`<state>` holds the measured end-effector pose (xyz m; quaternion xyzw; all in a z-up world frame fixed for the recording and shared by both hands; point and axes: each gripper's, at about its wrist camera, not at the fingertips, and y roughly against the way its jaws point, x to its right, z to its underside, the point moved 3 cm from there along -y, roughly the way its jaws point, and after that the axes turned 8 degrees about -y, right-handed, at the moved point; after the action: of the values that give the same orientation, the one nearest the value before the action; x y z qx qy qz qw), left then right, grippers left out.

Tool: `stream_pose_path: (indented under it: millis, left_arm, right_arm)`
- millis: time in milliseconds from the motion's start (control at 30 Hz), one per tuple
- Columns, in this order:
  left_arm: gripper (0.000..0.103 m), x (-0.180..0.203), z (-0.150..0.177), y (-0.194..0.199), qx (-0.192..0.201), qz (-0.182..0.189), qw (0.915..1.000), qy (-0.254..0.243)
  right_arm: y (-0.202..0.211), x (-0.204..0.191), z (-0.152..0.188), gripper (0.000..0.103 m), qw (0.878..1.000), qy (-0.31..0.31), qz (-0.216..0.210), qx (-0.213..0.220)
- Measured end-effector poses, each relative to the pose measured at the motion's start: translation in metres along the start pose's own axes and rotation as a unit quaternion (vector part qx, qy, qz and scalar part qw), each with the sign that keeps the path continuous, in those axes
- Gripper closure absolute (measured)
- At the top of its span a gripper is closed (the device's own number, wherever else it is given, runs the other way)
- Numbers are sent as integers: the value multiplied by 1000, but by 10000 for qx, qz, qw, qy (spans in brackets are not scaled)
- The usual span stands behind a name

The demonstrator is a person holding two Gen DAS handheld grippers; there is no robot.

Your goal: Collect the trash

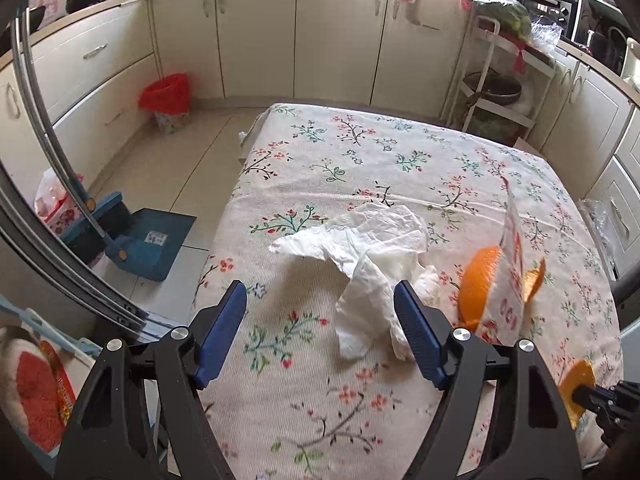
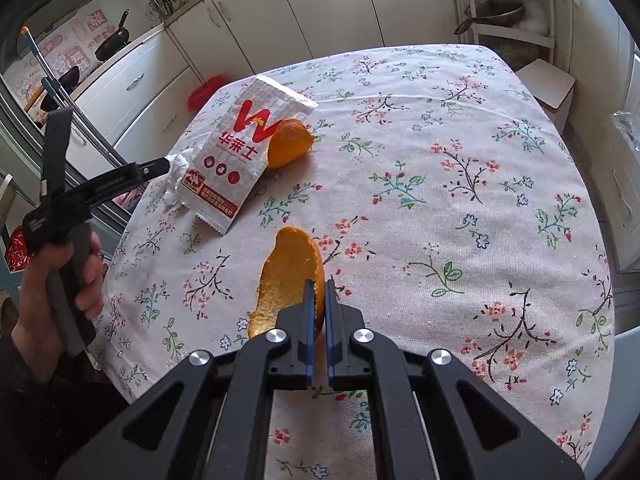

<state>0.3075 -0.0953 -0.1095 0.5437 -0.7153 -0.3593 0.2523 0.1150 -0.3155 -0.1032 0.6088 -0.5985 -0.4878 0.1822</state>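
orange citrus peel (image 2: 290, 280), a long curved strip with a pebbled skin, is pinched at its near end between the blue pads of the right gripper (image 2: 319, 300), whose jaws are closed on it with only the peel's thickness between them. the peel's far end points away over the flowered cotton tablecloth (image 2: 440, 184) that covers the table.

further back on the cloth lies a white paper snack wrapper with a red w and red print (image 2: 244, 152), propped at a tilt. a second, cup-shaped piece of orange peel (image 2: 290, 142) sits just behind the wrapper and touches it. beside the wrapper's left edge is a crumpled white paper tissue (image 1: 368, 260), spread loosely with one flap lifted.

the left gripper (image 1: 320, 312), held in a person's hand (image 2: 60, 280), hangs over the tissue with its jaws apart. the blue pads (image 1: 222, 332) stand on either side of the tissue's lower fold; the right pad overlaps the tissue's edge in the left wrist view, but i cannot tell whether it touches, and the left pad is clear of it.

on the tiled floor beside the table stands a small bin lined with a red plastic bag (image 1: 168, 96), against the cream cabinets (image 1: 256, 32). a blue dustpan with a brush (image 1: 136, 240) rests nearer, by the table's corner.
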Motion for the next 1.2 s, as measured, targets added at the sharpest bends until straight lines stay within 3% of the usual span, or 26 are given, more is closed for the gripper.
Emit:
stream_pose_path:
  millis: [100,133,200,233,267,333,533,700,933,1200]
  left_arm:
    - [31,0,-6,-16,-89,66,9999,55]
    - [39,0,-7,-19,-105,124,9998,90]
    - [64,0,-6,-29,-217,446,9985,225]
    - [84,1,-6,-32,-285,603,9973,299]
    - [93,2,-5,-33,-275,712,9965,342]
    - [97,3,-5,-27,-203,695,9968,346]
    - [98,-7,-3,14,192,546,9970,507]
    - [98,-7,7,68,554,407,9971,333]
    - [98,-8,46,133,768,267,9966,150]
    - [98,-18,101,171,762,124,9969,122]
  right_arm:
    - [-3,2,-2,98,10000,-17,-1,-34]
    - [-4,3,-2,98,10000,-13,-4,-64]
    - [-5,3,-3,98,10000,-12,-3,-75]
    - [-5,2,-3,98,10000,-9,-4,-79]
    - [-5,2,-3,98,10000,-10,-5,-82]
    - [-5,2,-4,98,10000,-16,-14,-85]
    - [2,-2,-5,98,9998,-84,-162,-18]
    - [12,-14,-6,98,9996,-27,-242,136]
    - [32,-20,-4,98,9990,-56,-304,334]
    - [85,-17,9,98,9951,-173,-484,848]
